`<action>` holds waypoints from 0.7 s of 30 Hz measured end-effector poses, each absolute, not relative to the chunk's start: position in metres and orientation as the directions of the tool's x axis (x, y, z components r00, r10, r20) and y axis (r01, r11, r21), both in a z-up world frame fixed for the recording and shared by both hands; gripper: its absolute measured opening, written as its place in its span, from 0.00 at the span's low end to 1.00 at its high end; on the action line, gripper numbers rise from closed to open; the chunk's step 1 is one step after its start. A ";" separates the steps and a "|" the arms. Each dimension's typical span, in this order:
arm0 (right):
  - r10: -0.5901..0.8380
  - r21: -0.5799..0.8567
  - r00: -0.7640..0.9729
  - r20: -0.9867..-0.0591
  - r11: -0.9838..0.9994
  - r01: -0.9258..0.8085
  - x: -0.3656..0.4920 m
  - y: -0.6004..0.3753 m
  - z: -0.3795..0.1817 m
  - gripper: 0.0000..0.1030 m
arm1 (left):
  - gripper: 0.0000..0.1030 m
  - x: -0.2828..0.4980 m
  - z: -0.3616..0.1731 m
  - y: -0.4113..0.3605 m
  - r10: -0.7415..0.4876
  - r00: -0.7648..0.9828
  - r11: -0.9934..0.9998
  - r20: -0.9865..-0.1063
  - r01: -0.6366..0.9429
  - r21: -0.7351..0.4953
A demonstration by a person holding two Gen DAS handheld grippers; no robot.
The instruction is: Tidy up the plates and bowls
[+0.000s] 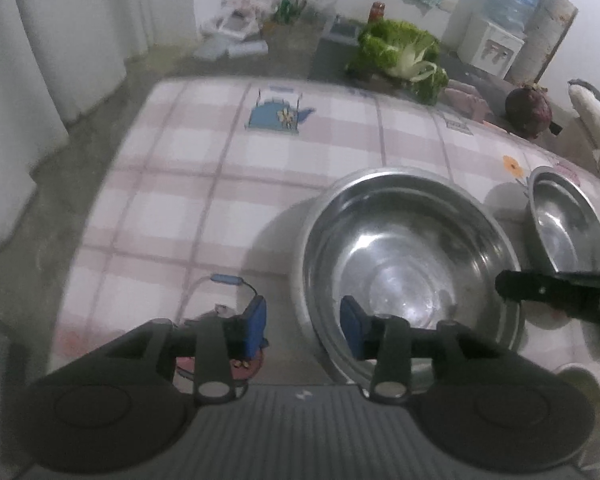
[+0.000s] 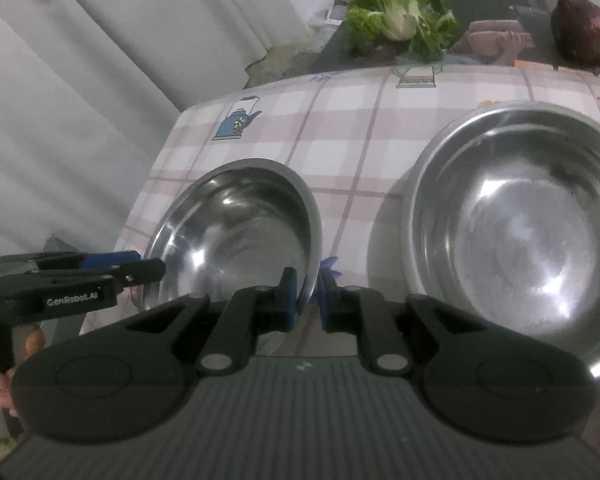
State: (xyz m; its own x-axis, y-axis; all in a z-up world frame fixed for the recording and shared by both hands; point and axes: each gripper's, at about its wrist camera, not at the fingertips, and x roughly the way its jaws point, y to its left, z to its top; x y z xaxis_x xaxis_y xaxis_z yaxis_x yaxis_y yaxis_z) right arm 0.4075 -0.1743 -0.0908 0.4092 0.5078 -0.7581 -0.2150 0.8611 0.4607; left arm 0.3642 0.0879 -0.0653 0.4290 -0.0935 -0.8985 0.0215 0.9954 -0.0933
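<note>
The left gripper (image 1: 303, 326) hung open at the near edge of the table (image 1: 188, 184), its blue pads (image 1: 256, 322) wide apart astride the near-left rim of the big bowl (image 1: 410, 264), gripping nothing. That steel bowl sat upright on the checked cloth, right of the table's middle. The right gripper (image 2: 309, 298) had its jaws nearly closed on the near rim of the small bowl (image 2: 236, 232), one pad inside and one outside; the bowl was tilted, its far side raised. In the left view the small bowl (image 1: 568, 224) stood just right of the big one, with the right gripper (image 1: 556, 292) reaching in across it. A third steel bowl (image 2: 516, 232) lay flat to the right. Behind them lay a cabbage (image 1: 404, 56) and a dark purple vegetable (image 1: 528, 110).
</note>
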 end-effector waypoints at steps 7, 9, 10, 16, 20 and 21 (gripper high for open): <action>0.519 0.476 0.407 -0.752 0.854 -0.208 0.410 -0.173 -0.096 0.11 | 0.20 0.367 -0.075 0.085 -0.103 0.412 0.994 -0.905 0.018 -0.105; 0.515 0.469 0.411 -0.752 0.857 -0.215 0.409 -0.171 -0.094 0.11 | 0.18 0.365 -0.074 0.082 -0.086 0.423 0.996 -0.902 0.025 -0.084; 0.515 0.467 0.413 -0.751 0.857 -0.218 0.409 -0.171 -0.094 0.11 | 0.17 0.365 -0.072 0.081 -0.084 0.425 0.996 -0.901 0.027 -0.081; 0.517 0.468 0.420 -0.746 0.855 -0.222 0.408 -0.175 -0.088 0.11 | 0.17 0.361 -0.065 0.079 -0.087 0.435 0.996 -0.896 0.032 -0.081; 0.518 0.467 0.428 -0.741 0.855 -0.227 0.404 -0.177 -0.083 0.11 | 0.17 0.358 -0.058 0.077 -0.082 0.447 0.997 -0.891 0.036 -0.074; 0.520 0.469 0.430 -0.738 0.853 -0.227 0.403 -0.178 -0.082 0.11 | 0.17 0.357 -0.056 0.077 -0.082 0.450 0.997 -0.889 0.037 -0.073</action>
State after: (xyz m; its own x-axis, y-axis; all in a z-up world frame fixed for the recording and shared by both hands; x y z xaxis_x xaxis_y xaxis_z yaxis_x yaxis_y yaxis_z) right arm 0.4028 -0.1780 -0.0815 0.4296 0.5202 -0.7381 -0.2272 0.8533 0.4692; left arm 0.3569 0.0766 -0.0565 0.4496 -0.0824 -0.8894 0.0375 0.9966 -0.0734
